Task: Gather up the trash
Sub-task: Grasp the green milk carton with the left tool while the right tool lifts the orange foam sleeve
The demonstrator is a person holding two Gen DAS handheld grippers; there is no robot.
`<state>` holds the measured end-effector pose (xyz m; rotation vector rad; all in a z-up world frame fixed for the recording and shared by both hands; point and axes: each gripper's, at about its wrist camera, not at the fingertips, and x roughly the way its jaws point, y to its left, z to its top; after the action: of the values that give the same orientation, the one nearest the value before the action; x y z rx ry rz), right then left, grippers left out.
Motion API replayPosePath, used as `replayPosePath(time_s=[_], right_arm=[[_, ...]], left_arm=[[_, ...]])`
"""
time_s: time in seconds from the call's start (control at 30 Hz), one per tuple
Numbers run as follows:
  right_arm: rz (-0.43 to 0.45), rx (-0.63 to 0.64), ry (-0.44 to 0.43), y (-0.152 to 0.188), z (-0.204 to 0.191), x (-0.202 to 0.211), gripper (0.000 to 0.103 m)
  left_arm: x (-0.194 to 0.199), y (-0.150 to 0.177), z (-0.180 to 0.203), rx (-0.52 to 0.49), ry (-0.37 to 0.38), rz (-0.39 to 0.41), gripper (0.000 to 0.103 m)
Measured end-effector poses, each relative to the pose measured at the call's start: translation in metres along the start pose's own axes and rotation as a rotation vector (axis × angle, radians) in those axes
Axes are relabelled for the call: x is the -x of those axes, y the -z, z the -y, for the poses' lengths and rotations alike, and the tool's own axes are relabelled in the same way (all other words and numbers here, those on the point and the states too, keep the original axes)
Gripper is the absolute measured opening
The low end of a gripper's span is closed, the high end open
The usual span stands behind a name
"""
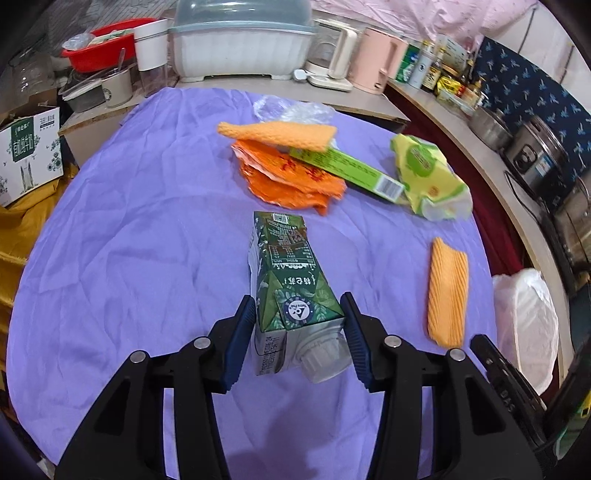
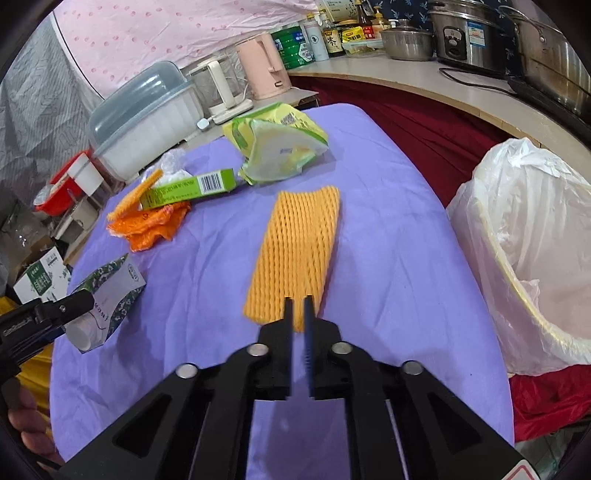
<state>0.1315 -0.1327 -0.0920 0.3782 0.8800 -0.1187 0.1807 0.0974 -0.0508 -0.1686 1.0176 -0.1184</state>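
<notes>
Cluttered kitchen shelves, with a covered dish rack (image 1: 242, 44), a pale pink kettle (image 1: 375, 61) and steel pots (image 2: 469, 35), ringed a counter (image 1: 129, 258) draped in purple cloth on which the trash lay spread. At the near edge of that cloth, the left gripper (image 1: 299, 345) had its jaws about half open and pressed against both sides of a green milk carton (image 1: 291, 280), gripping it near its white screw cap with the carton's far end pointing toward the middle of the counter. Beyond the carton lay a heap of crumpled orange wrappers (image 1: 291, 181) topped by an orange foam net (image 1: 277, 133), with a long green box (image 1: 347, 170) leaning against the heap and a clear plastic scrap (image 1: 291, 109) behind it. Just beside the box's barcoded end sat a torn yellow-green tissue pack (image 1: 430, 177). To the carton's right, the right gripper (image 2: 300, 314) had its jaws nearly closed, pinching the near end of a yellow foam fruit net (image 2: 299, 251) that stretched away across the cloth. Off the counter's right edge stood a bin (image 2: 517, 280) lined with a white plastic bag, its mouth open. A cardboard box (image 1: 27, 158) with green printing sat beyond the counter's left edge, and part of a hand (image 2: 26, 428) showed at the lower left of the right wrist view.
</notes>
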Motion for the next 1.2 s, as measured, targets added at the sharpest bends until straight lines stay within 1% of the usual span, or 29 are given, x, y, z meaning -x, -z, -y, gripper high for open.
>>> replayPosePath(time_s=[0.03,0.07,0.13,0.23,0.3,0.33,0.37,0.43,0.5,0.63,0.8,0.97,1.2], right_arm=[[0.000,-0.001,0.001,0.000,0.000,-0.002,0.026],[0.002,-0.004,0.002,0.000,0.000,-0.004,0.033],[-0.009,-0.011,-0.005,-0.001,0.000,-0.012,0.036],[-0.035,-0.017,-0.009,-0.003,0.000,-0.028,0.036],[-0.057,-0.012,-0.013,-0.002,0.000,-0.037,0.030],[-0.067,-0.016,-0.023,-0.001,0.000,-0.041,0.020],[-0.065,-0.022,-0.032,0.000,0.001,-0.041,0.018],[-0.051,-0.018,-0.023,0.000,-0.001,-0.038,0.011],[-0.035,-0.013,-0.022,-0.001,0.000,-0.031,0.010],[0.019,-0.018,-0.026,-0.007,0.004,-0.006,0.010],[0.111,-0.041,-0.035,-0.018,0.016,0.041,0.010],[0.205,-0.070,-0.029,-0.024,0.037,0.092,0.010],[0.267,-0.115,0.012,-0.020,0.079,0.133,0.010]], left_arm=[[0.000,0.003,0.003,-0.008,0.004,-0.004,0.045],[-0.001,0.005,0.006,-0.013,0.005,-0.007,0.045],[-0.002,0.009,0.010,-0.026,0.008,-0.011,0.045],[-0.005,0.013,0.014,-0.041,0.005,-0.020,0.045],[-0.006,0.015,0.017,-0.051,0.003,-0.025,0.045],[-0.007,0.015,0.018,-0.055,0.003,-0.027,0.045],[-0.008,0.016,0.020,-0.060,0.004,-0.029,0.045],[-0.008,0.017,0.023,-0.066,0.004,-0.030,0.045],[-0.007,0.017,0.026,-0.070,0.009,-0.031,0.045],[0.002,0.018,0.037,-0.089,0.023,-0.015,0.045],[0.022,0.018,0.059,-0.129,0.056,0.017,0.044],[0.046,0.022,0.093,-0.186,0.098,0.059,0.044],[0.072,0.033,0.149,-0.277,0.156,0.105,0.044]])
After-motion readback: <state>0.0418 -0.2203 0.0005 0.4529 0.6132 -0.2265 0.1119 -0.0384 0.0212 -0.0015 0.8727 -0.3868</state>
